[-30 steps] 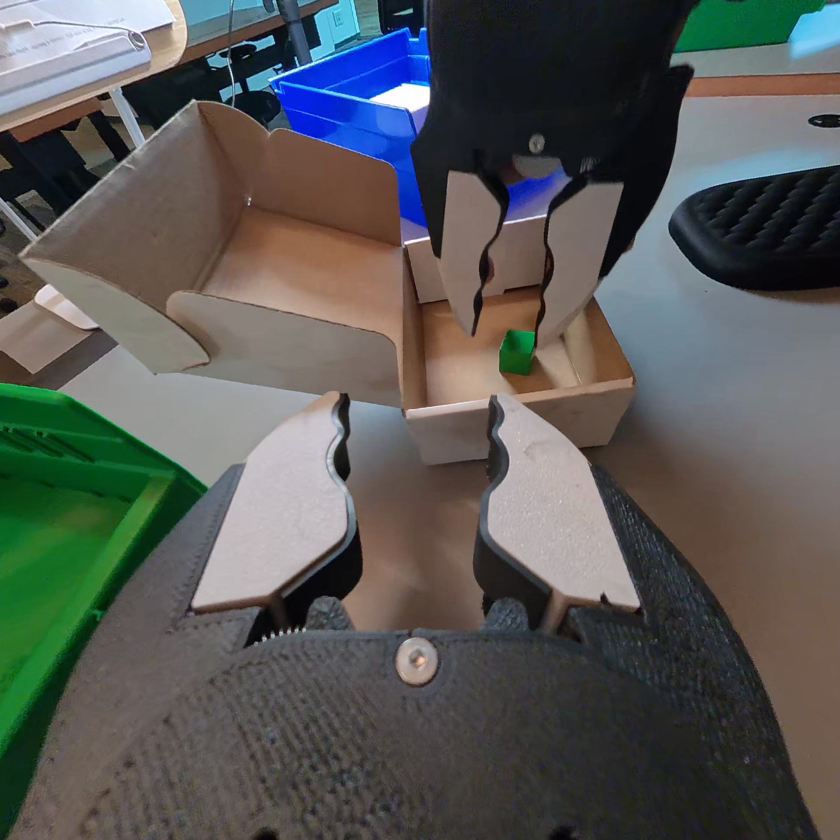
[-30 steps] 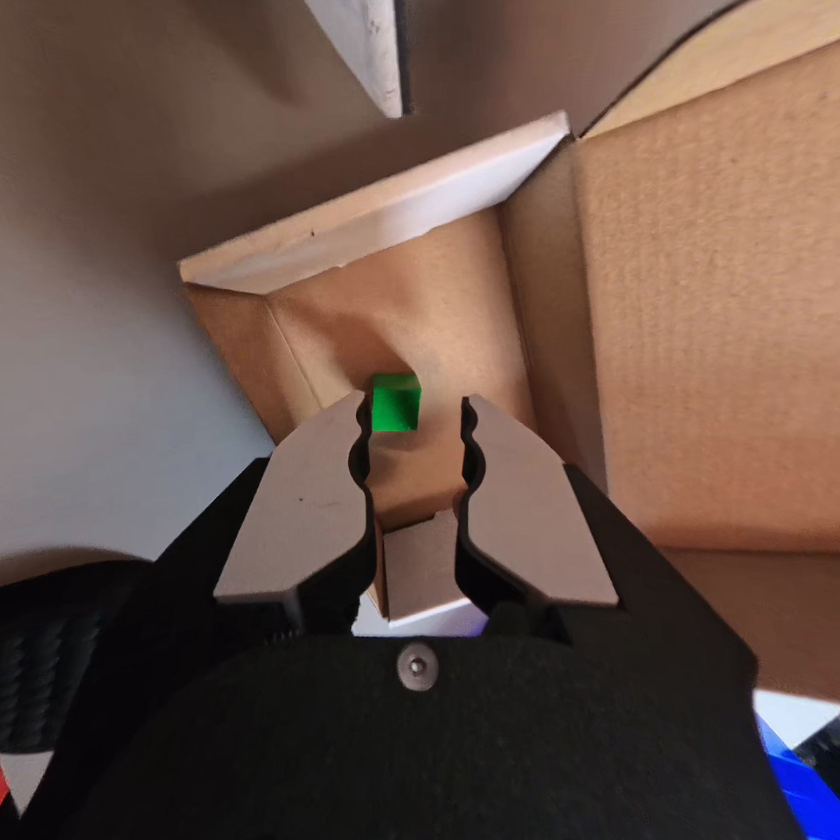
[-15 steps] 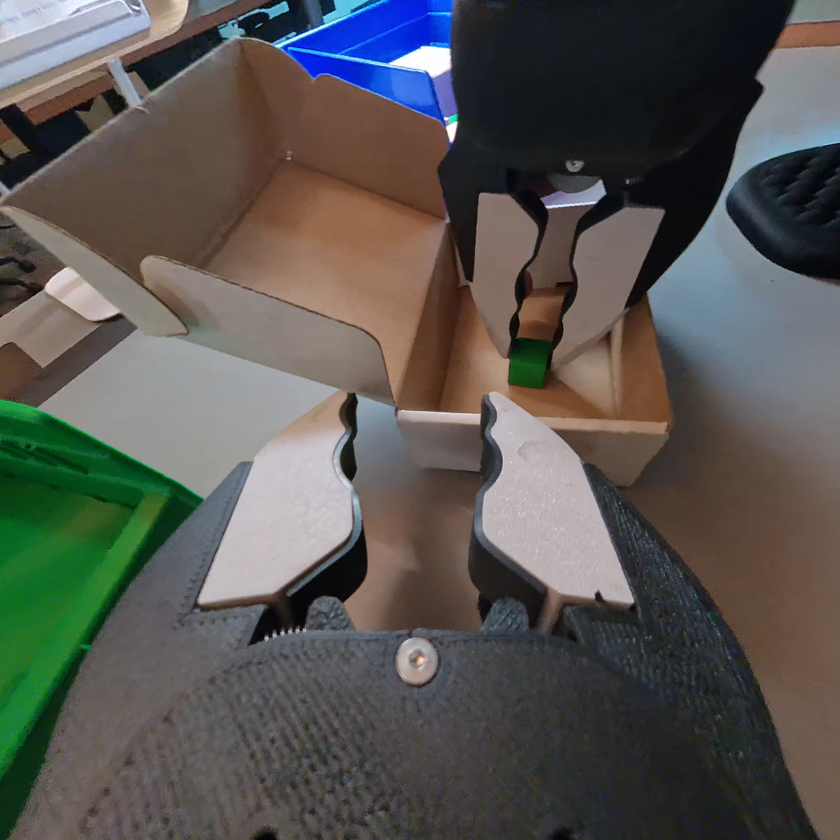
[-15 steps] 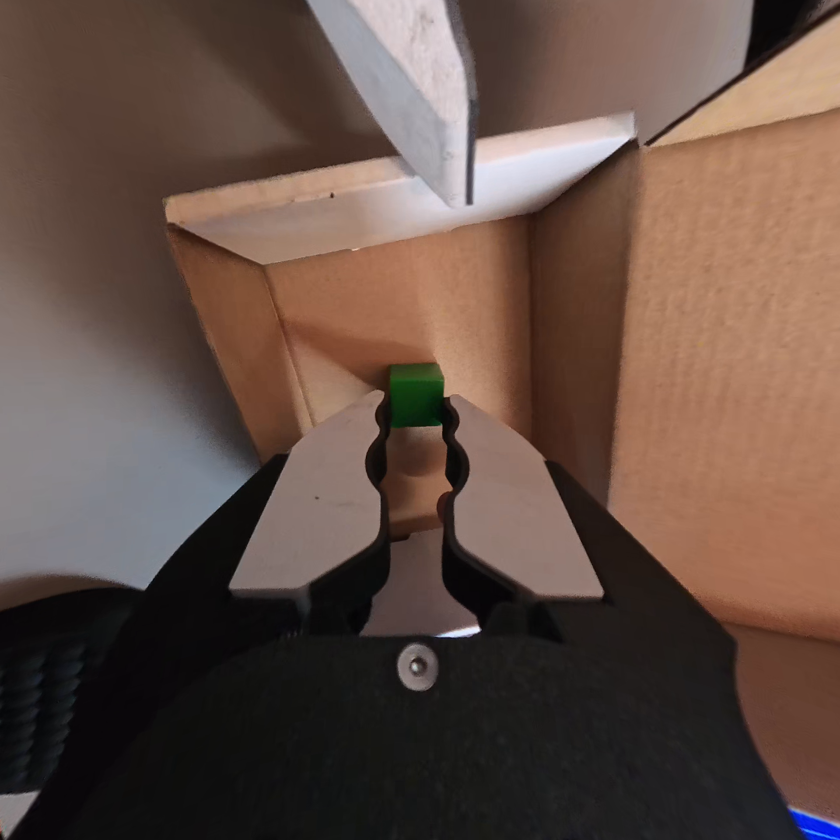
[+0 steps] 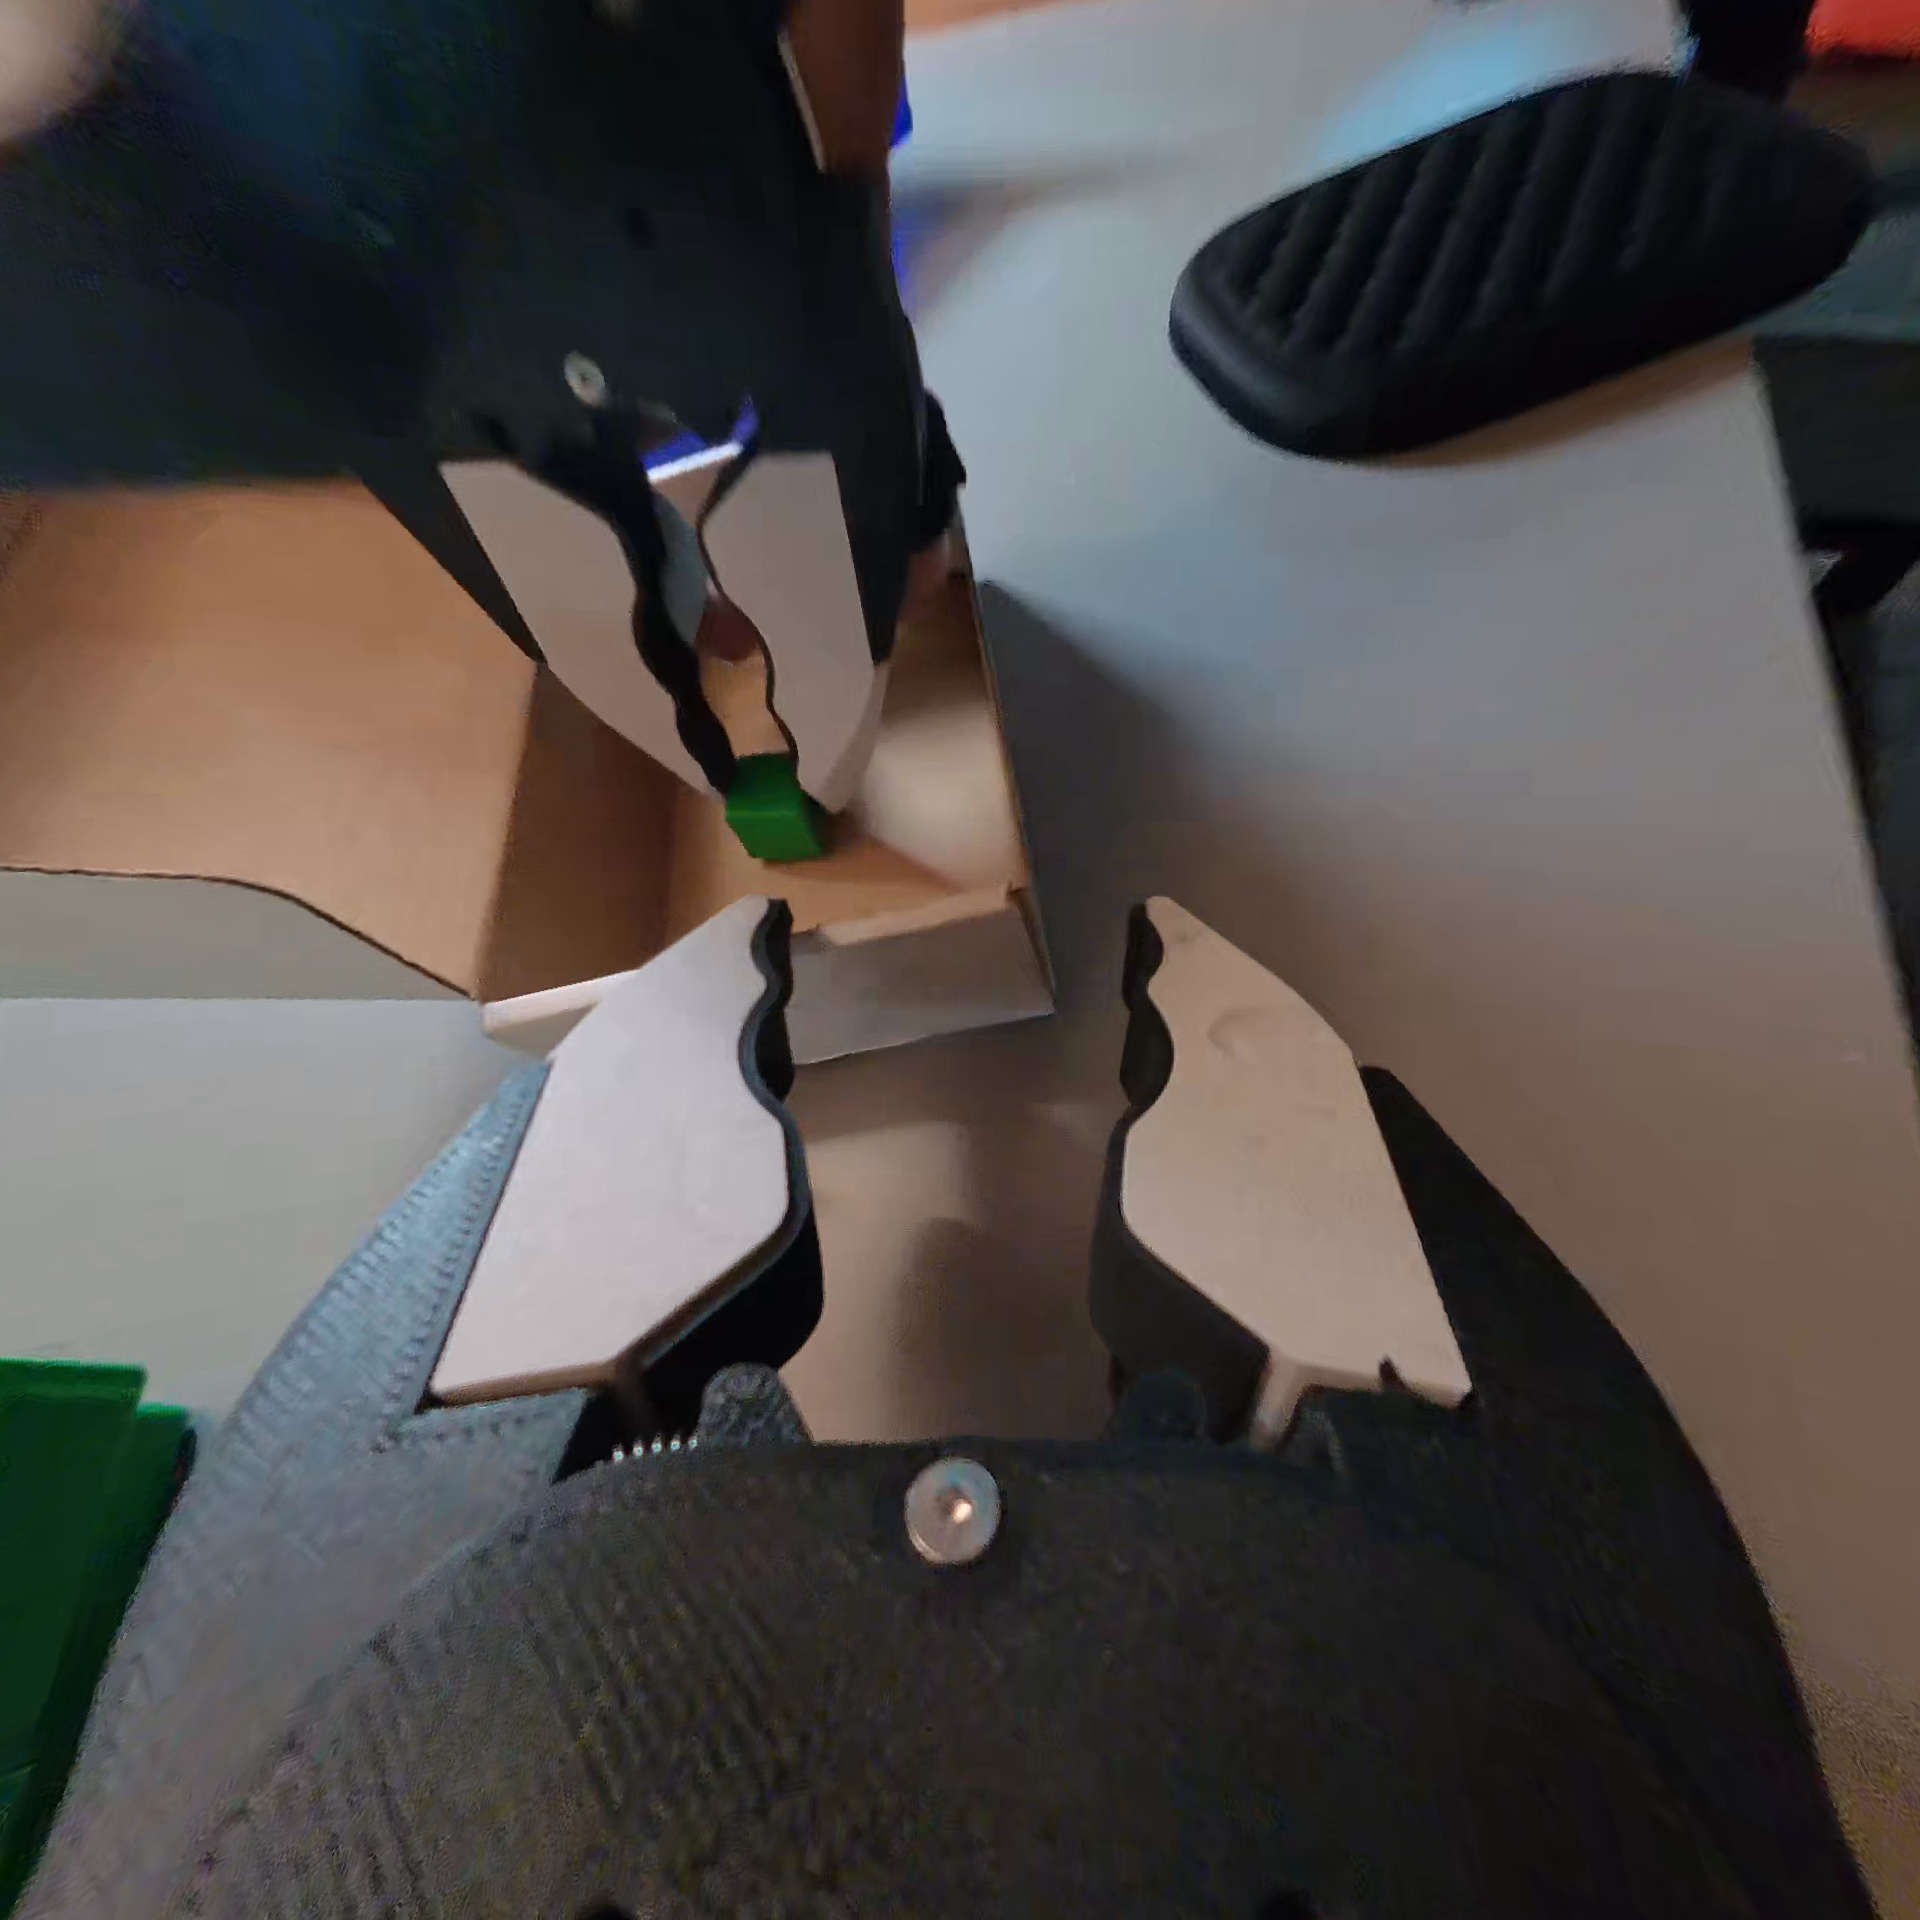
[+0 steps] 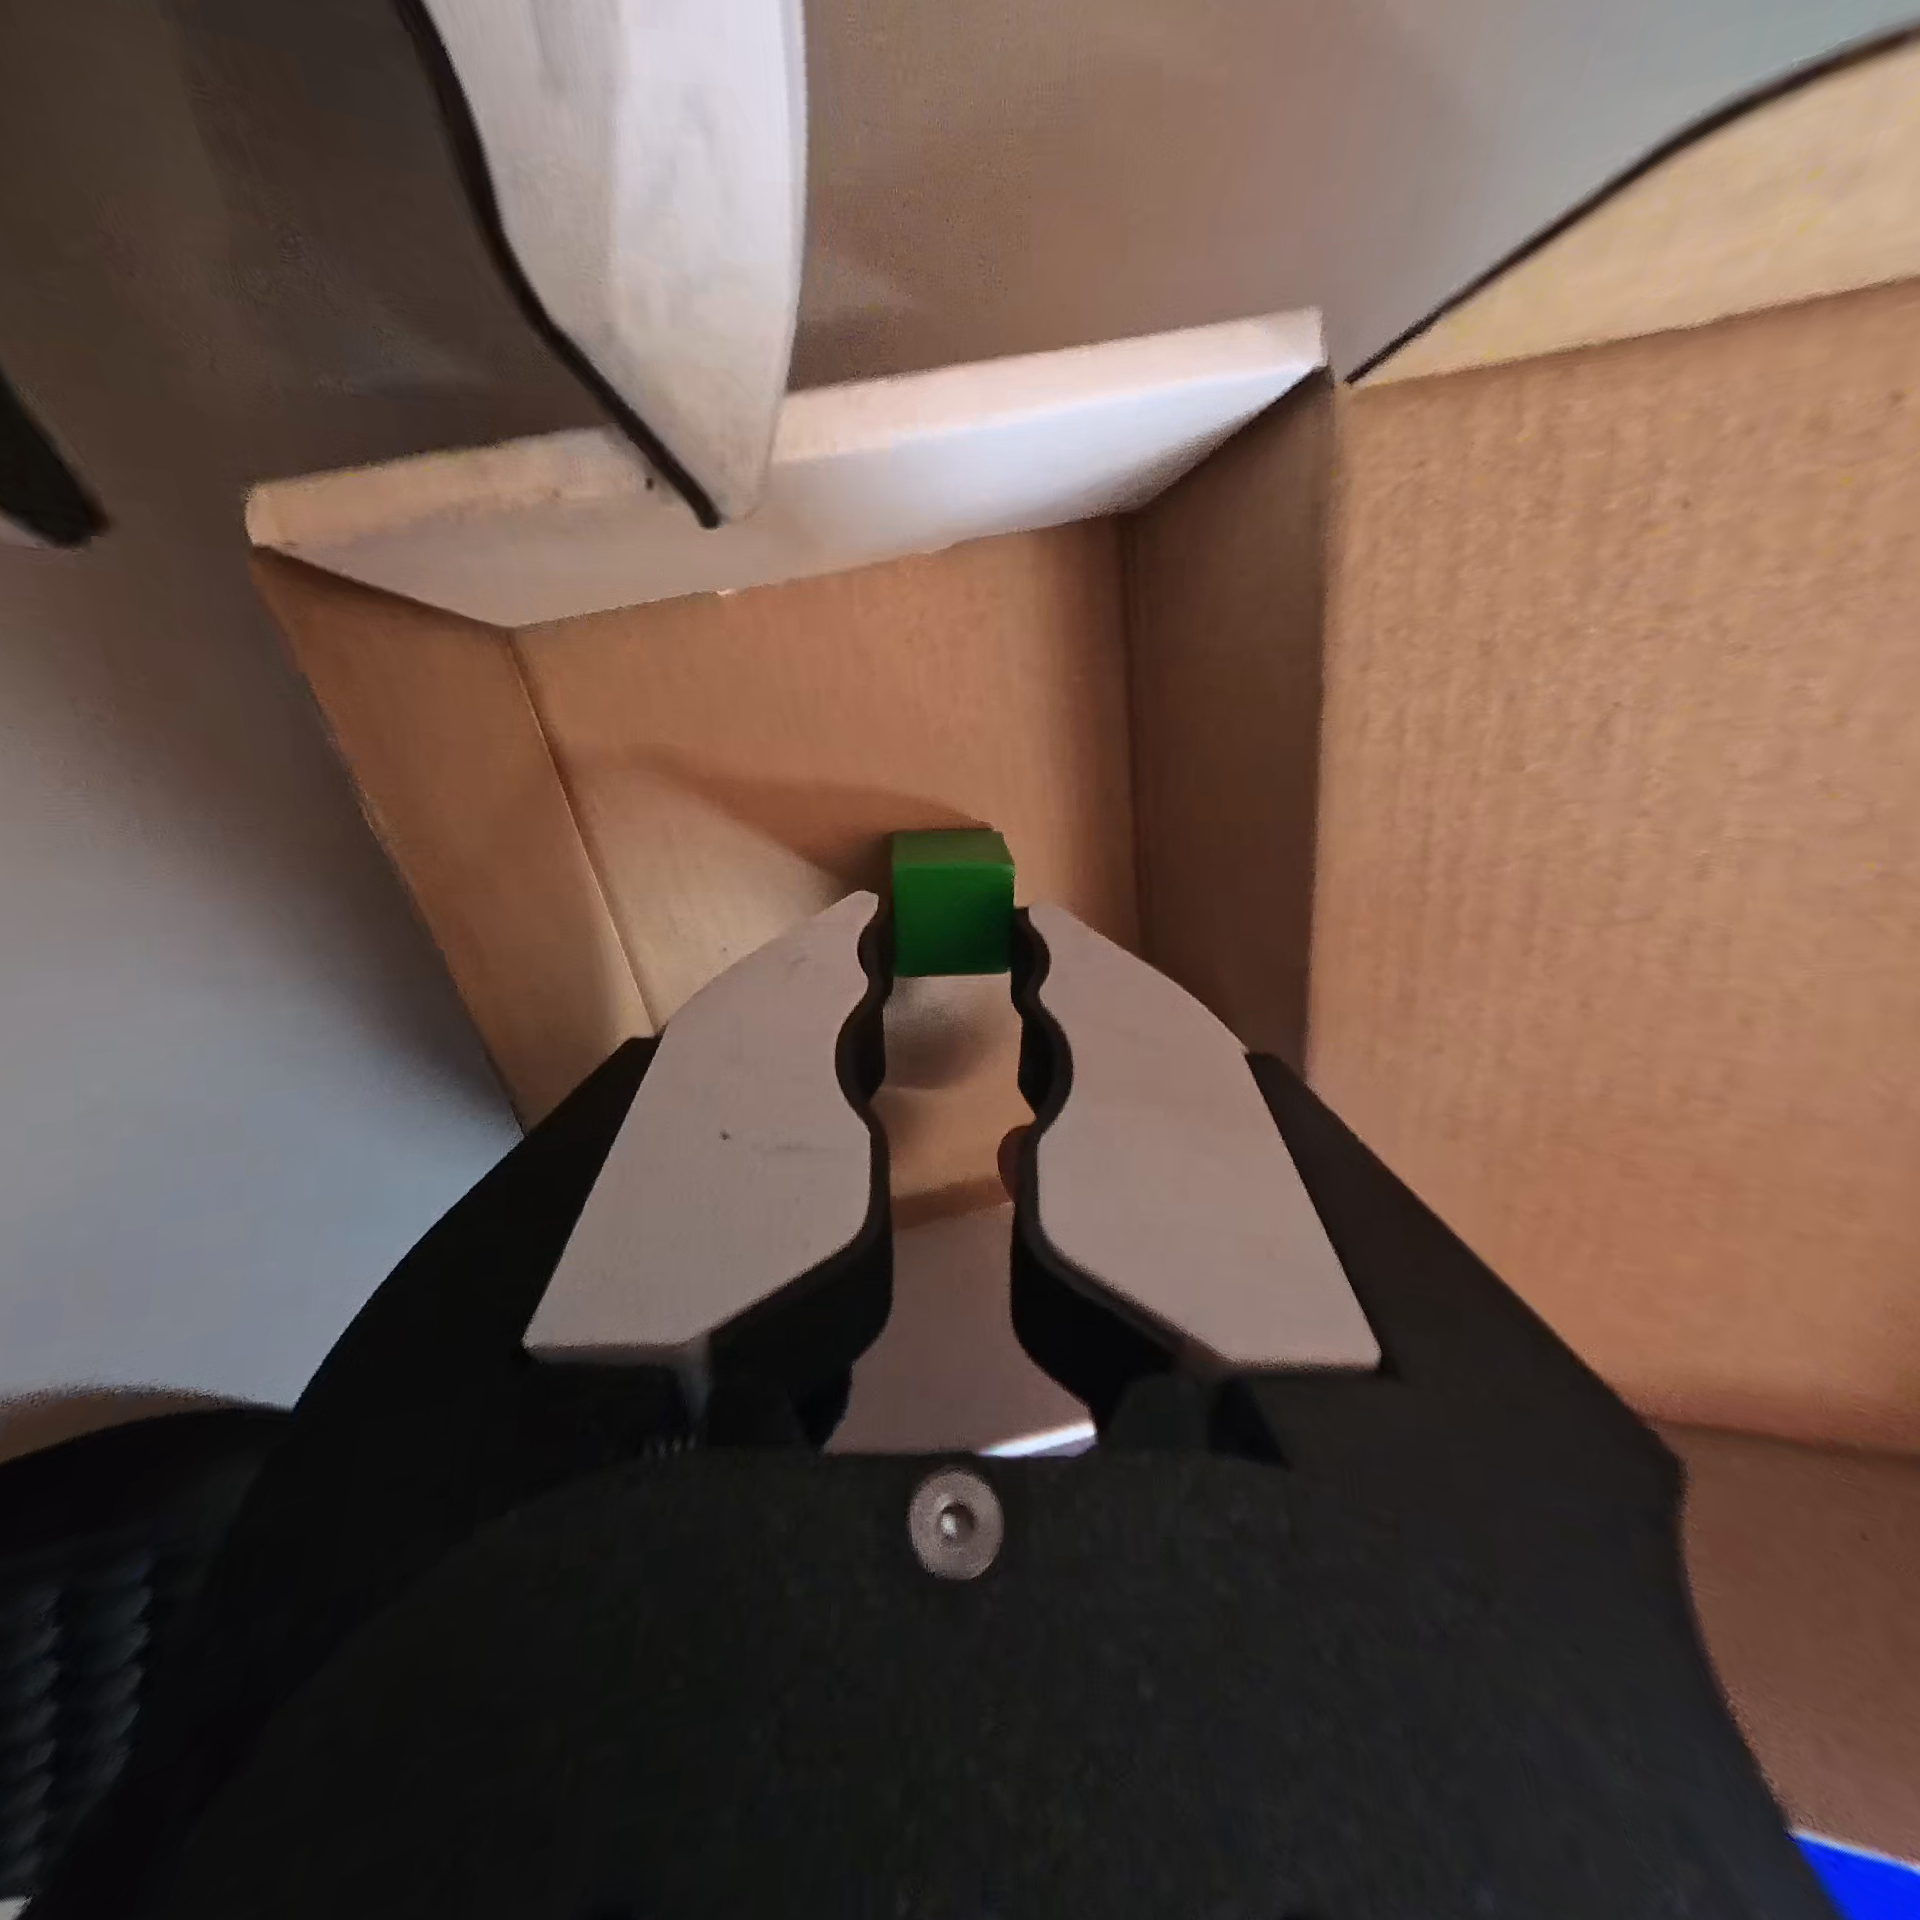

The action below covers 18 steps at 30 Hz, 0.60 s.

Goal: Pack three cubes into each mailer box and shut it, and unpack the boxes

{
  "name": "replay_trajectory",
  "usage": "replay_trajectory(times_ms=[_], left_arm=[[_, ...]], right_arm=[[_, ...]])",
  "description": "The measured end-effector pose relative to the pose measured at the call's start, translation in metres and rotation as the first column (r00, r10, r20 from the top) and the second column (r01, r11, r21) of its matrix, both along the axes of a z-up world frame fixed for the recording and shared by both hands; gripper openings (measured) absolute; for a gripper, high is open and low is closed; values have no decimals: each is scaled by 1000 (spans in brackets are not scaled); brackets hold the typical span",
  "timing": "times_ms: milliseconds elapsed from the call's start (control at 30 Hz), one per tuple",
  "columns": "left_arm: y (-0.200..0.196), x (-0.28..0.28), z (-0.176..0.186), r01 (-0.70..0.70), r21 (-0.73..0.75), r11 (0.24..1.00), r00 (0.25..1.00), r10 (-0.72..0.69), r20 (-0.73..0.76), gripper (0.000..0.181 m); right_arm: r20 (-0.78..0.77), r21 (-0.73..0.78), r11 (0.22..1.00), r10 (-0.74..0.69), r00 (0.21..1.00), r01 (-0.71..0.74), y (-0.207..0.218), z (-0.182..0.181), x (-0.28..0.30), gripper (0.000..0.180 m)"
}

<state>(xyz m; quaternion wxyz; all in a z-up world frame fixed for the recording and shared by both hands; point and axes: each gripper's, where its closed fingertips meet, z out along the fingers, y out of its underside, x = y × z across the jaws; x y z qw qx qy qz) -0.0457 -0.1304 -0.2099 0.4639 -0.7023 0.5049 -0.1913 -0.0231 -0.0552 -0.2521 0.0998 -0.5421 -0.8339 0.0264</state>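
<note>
A small green cube (image 6: 951, 894) is in the open cardboard mailer box (image 6: 831, 707), near its front corner. My right gripper (image 6: 951, 923) reaches down into the box and is shut on the cube, its tips pressing both sides. The left wrist view shows the same grip: the right gripper (image 5: 764, 779) holds the green cube (image 5: 774, 826) slightly tilted, just above the box floor. My left gripper (image 5: 956, 930) is open and empty, low over the table at the box's front wall (image 5: 914, 992). One left fingertip (image 6: 675, 260) shows above that wall in the right wrist view.
The box's open lid (image 6: 1610, 831) spreads out beside the tray part. A black ribbed pad (image 5: 1507, 260) lies on the table at the far right. A green bin (image 5: 62, 1558) stands at the near left. A blue edge (image 6: 1860, 1870) shows at the bottom right. About 9 cm separates my left fingertips from my right.
My right gripper has come down around the green cube and closed on it. My left gripper has moved closer to the box's front wall and stayed open.
</note>
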Motion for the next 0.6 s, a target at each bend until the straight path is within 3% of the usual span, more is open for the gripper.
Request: replay_trajectory(times_ms=[133, 367, 600], left_arm=[[13, -1, -5, -61, 82, 995, 995, 68, -77, 48], [23, -6, -6, -113, 102, 988, 990, 121, -79, 46], [30, -18, -5, -129, 129, 983, 985, 142, -97, 43]], right_arm=[[-32, -12, 1000, -19, 999, 19, 1, 4, 2, 21], [-95, -7, 999, -49, 994, 49, 4, 16, 8, 21], [-211, 14, 994, -101, 972, 107, 22, 65, 21, 21]])
